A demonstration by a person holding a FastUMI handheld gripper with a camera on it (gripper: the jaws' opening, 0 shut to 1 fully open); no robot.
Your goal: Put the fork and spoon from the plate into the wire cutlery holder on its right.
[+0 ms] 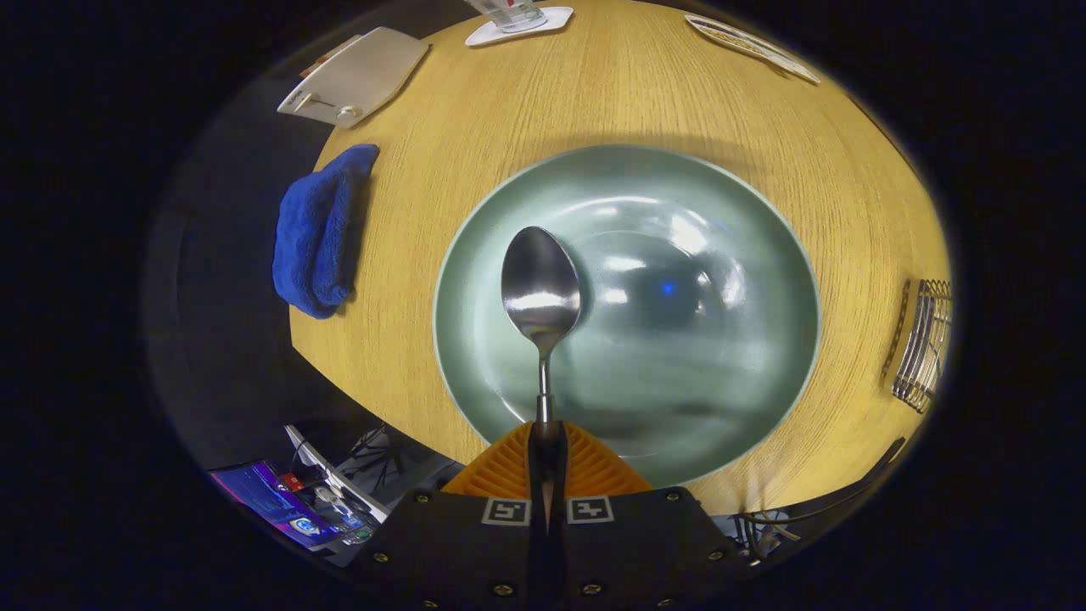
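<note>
Spoon (541,293), handle clamped between gripper (544,434) fingers, bowl over green plate (747,221), apparently clear of it; keep grip firm, carry level toward wire cutlery holder (923,344) beside plate.

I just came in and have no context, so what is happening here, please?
A hand-held gripper is shut on a spoon, gripping its handle with the bowl held out over a green plate on the wooden table. The wire cutlery holder waits to the plate's right. A blue cloth lies to the left.
</note>
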